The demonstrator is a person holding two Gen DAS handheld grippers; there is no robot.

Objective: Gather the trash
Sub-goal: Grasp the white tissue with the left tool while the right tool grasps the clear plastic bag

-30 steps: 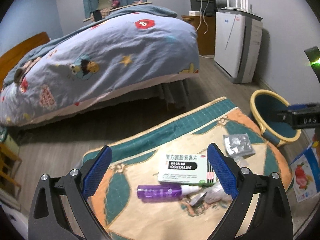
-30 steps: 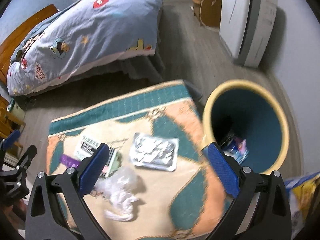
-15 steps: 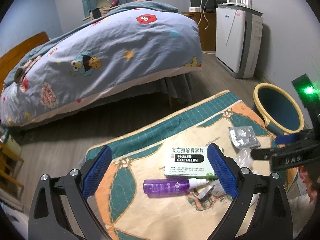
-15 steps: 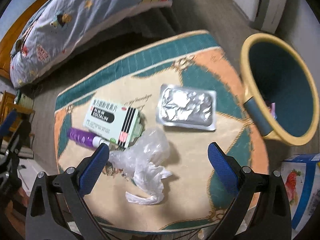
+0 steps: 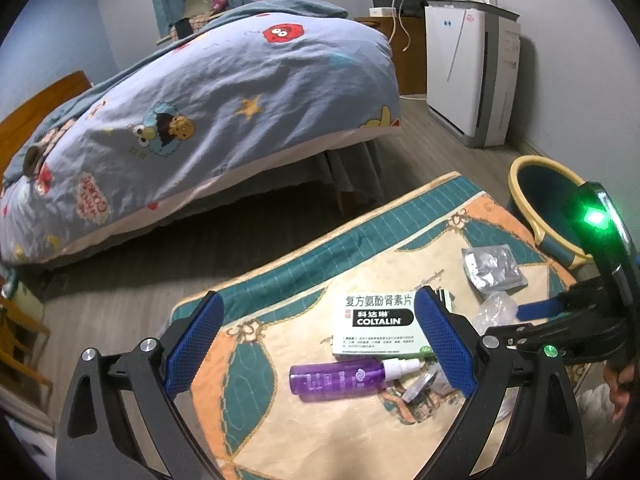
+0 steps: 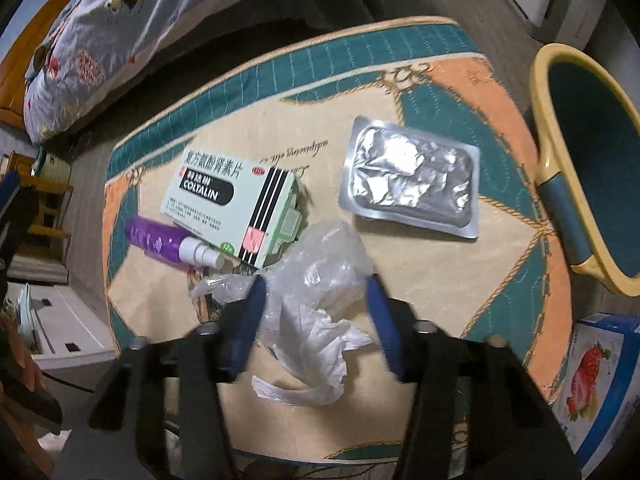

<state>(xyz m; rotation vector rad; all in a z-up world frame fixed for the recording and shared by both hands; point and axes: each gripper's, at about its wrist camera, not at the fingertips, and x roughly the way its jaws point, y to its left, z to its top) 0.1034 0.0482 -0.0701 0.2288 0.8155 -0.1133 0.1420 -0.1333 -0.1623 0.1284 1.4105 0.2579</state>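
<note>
1. The right tongs stand partly open, their blue pads on either side of a crumpled clear plastic bag; whether the pads touch it cannot be told, since they are blurred.
2. The left tongs are spread wide and hold nothing, hovering over the patterned surface above a purple spray bottle.
3. The bag lies near the front middle of the surface, its long axis running from the medicine box toward the tongs.
4. The bottle lies flat beside the box's long edge, white nozzle pointing toward the bag. The box lies flat, its open end toward the bag.
5. A silver foil pack lies flat, apart from the bag, its long axis running toward the yellow-rimmed bin just beside the surface.
6. The right view alone shows a strawberry-printed carton below the bin.
7. The left view alone shows the whole bed, a white appliance by the wall, and the right tongs from the side with a green light.
</note>
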